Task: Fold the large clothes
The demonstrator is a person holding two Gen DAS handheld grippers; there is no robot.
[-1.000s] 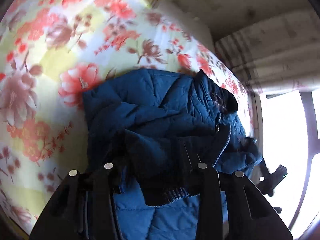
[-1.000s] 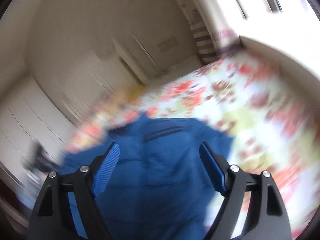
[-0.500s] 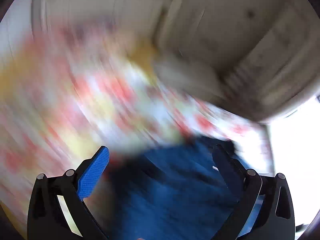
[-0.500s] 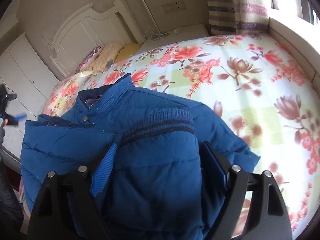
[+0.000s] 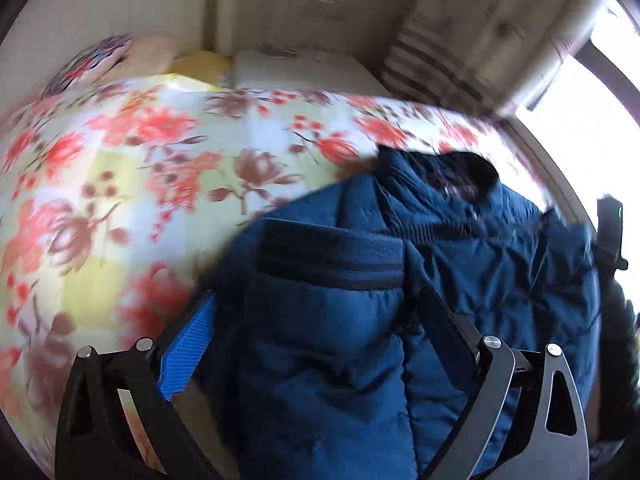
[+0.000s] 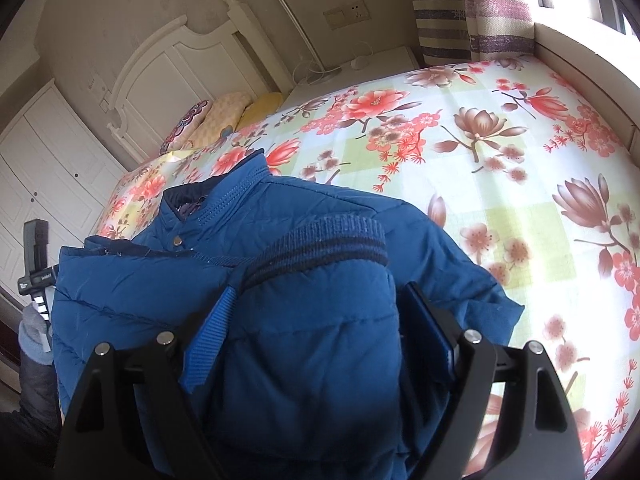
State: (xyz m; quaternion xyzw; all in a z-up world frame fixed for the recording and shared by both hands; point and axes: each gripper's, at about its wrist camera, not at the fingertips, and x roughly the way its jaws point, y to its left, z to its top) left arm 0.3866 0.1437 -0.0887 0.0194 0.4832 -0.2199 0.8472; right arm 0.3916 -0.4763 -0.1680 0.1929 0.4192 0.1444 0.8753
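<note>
A dark blue quilted jacket (image 6: 132, 280) lies on the flowered bedspread (image 6: 500, 140), collar (image 6: 208, 200) toward the headboard. A sleeve with a ribbed cuff (image 6: 320, 240) is laid over the body. My right gripper (image 6: 320, 290) straddles this sleeve just below the cuff, jaws wide, pads beside the fabric without squeezing it. In the blurred left wrist view my left gripper (image 5: 316, 300) also straddles a cuffed sleeve (image 5: 332, 256) of the jacket (image 5: 500, 280). Its jaws are closing from wide, and a gap still shows beside the blue pad (image 5: 188, 348).
Pillows (image 6: 224, 116) lie by the white headboard (image 6: 172, 64), with a nightstand (image 6: 380, 64) and striped curtain (image 6: 440, 8) beyond. A window ledge (image 6: 580, 52) runs along the right. At the left edge a gloved hand (image 6: 34, 332) holds a black device (image 6: 34, 252). White wardrobe doors (image 6: 48, 160) stand behind.
My left gripper, shut on jacket fabric a second ago, let go, opened wide and swung to straddle a sleeve. My right gripper came down over the sleeve, then stayed still.
</note>
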